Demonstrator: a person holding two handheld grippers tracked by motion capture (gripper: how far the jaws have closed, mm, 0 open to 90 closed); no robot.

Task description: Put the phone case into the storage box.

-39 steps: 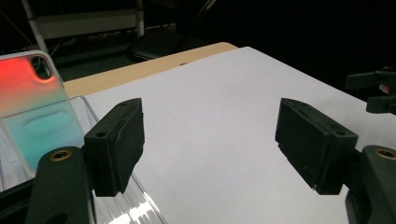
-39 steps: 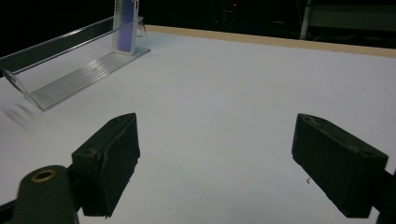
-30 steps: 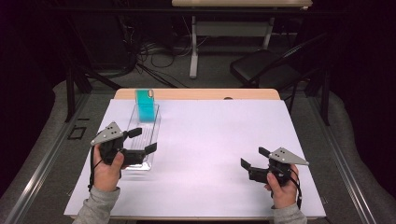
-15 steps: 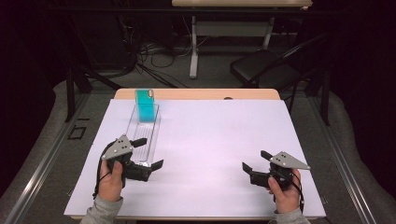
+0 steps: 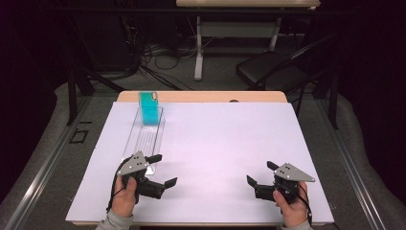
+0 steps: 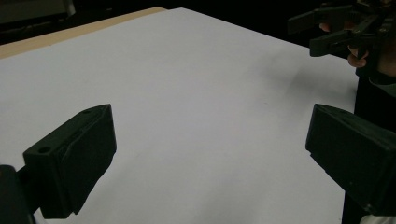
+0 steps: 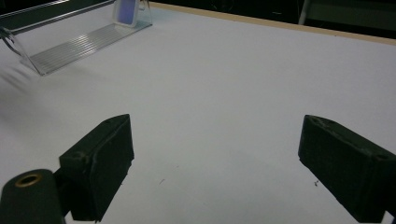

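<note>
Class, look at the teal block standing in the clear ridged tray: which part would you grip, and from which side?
Grip the teal block by its upper part, coming from above. It stands upright at the far end of the clear tray, whose side walls seem to cover its lower flanks, so likely only the top is free for the jaws.

We wear grey sleeves at both wrists. Our left gripper (image 5: 163,171) is black, with blocky, matte jaws and a grey three-cornered plate on top; a thin black cable loops back past the hand. Our right gripper (image 5: 259,175) matches it, plate and cable alike. In the right gripper view, a brass-coloured ring (image 7: 29,180) sits at the base of one jaw.
</note>
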